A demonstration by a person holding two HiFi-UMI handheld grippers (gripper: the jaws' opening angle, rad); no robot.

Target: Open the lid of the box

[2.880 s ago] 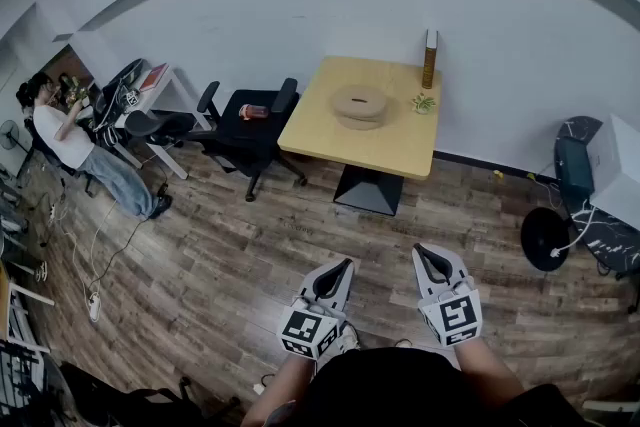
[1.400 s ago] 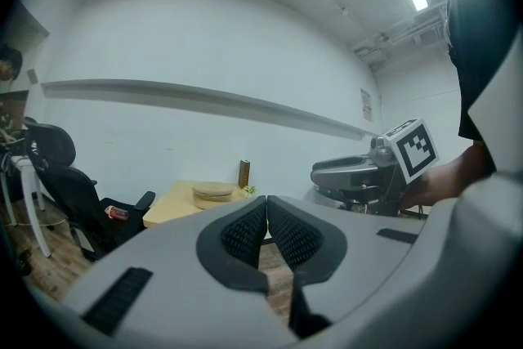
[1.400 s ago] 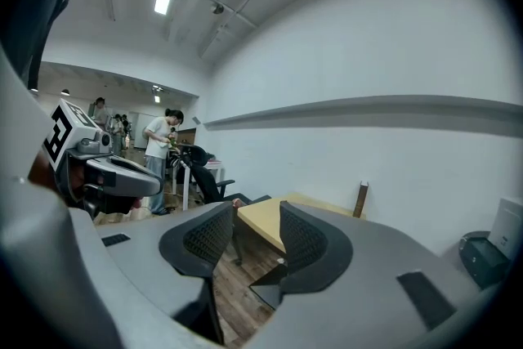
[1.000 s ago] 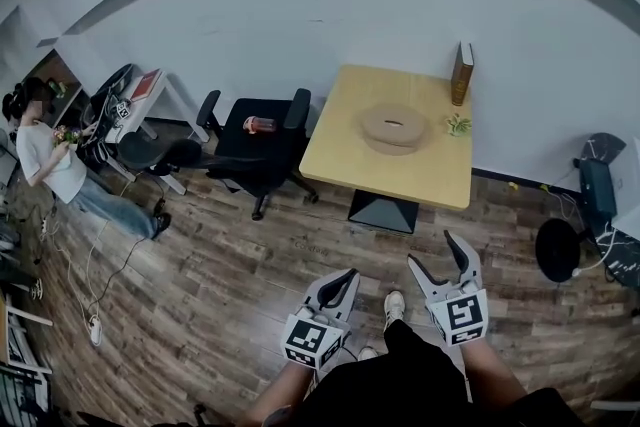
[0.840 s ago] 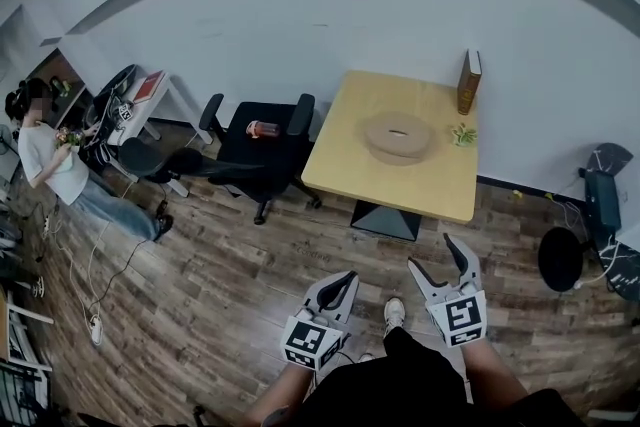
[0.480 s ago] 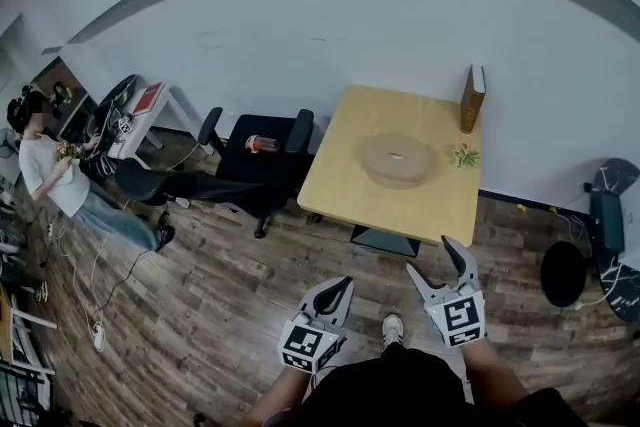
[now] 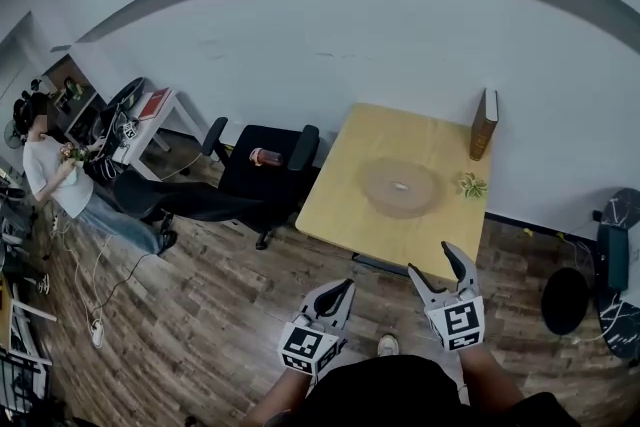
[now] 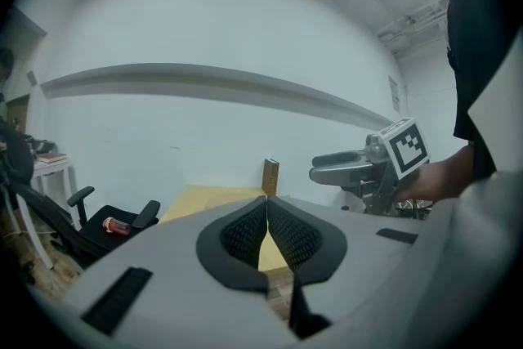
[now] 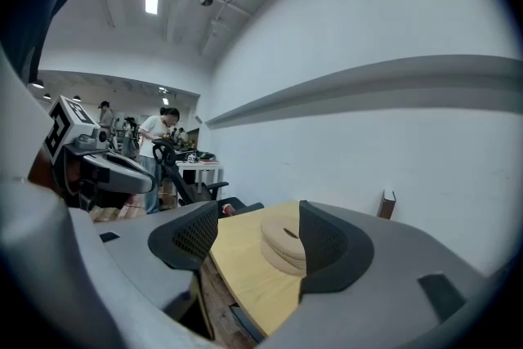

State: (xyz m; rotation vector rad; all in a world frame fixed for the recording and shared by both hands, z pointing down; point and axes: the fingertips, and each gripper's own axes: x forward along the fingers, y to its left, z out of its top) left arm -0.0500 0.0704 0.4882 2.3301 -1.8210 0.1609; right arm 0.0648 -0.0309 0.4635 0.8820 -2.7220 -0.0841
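Observation:
The box (image 7: 400,187) is a flat round tan one with its lid on, lying in the middle of a light wooden table (image 7: 345,205). It shows again in the right gripper view as a box (image 9: 282,245) ahead of the jaws. Both grippers hang over the wooden floor, short of the table's near edge. My left gripper (image 7: 343,285) is shut and empty, its pads (image 8: 245,233) meeting. My right gripper (image 7: 432,260) stands wide, its jaws closing a little with nothing between them, and points at the table.
A brown book (image 7: 485,123) stands upright at the table's far right, a small green plant (image 7: 470,185) beside it. A black office chair (image 7: 265,170) holding a red bottle (image 7: 264,156) sits left of the table. A person (image 7: 50,165) stands at far left. A black stool (image 7: 565,295) is at right.
The table and box have come nearer and lower in the head view as the person walks toward them. Both grippers keep their place in the view; the right one spread its jaws before the last second.

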